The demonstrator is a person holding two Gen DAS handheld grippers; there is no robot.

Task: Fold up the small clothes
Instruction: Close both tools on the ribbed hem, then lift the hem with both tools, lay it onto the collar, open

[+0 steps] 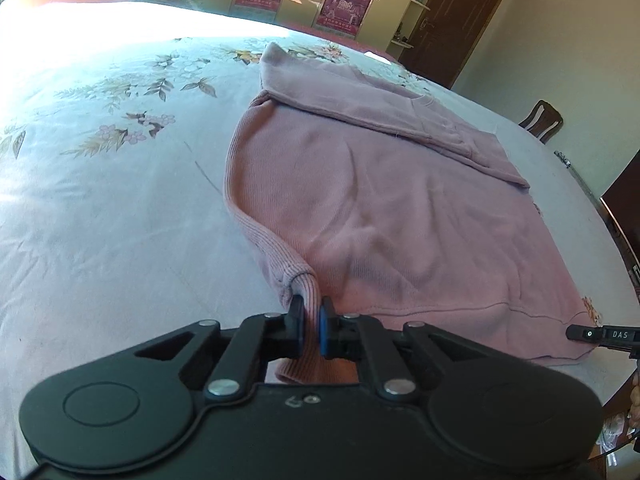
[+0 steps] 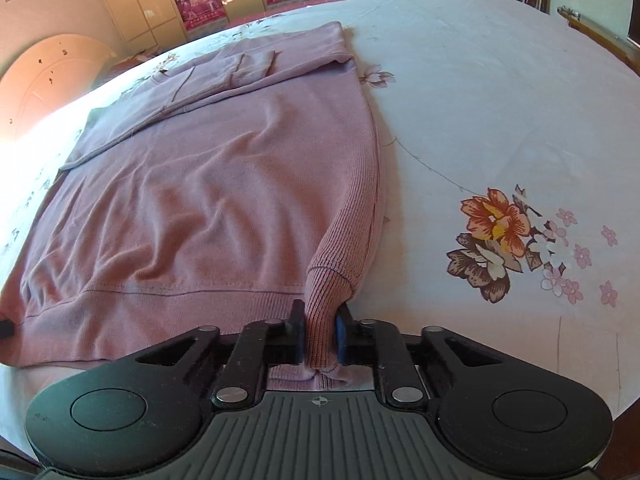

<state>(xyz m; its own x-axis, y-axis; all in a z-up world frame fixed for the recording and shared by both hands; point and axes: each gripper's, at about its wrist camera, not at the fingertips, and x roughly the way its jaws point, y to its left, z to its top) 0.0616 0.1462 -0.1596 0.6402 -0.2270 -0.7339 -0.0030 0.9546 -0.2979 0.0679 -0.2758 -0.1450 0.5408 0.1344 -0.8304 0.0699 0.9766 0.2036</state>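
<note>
Sweater (image 1: 380,208) cuffs between both fingers

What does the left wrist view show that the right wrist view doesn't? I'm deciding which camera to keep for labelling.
Only the left wrist view shows the left gripper clamped on a ribbed cuff and the dark door. Only the right wrist view shows the right gripper clamped on the other cuff and the large orange flower print. Both show the pink sweater on the floral bedsheet, the posters and a wooden chair.
</note>
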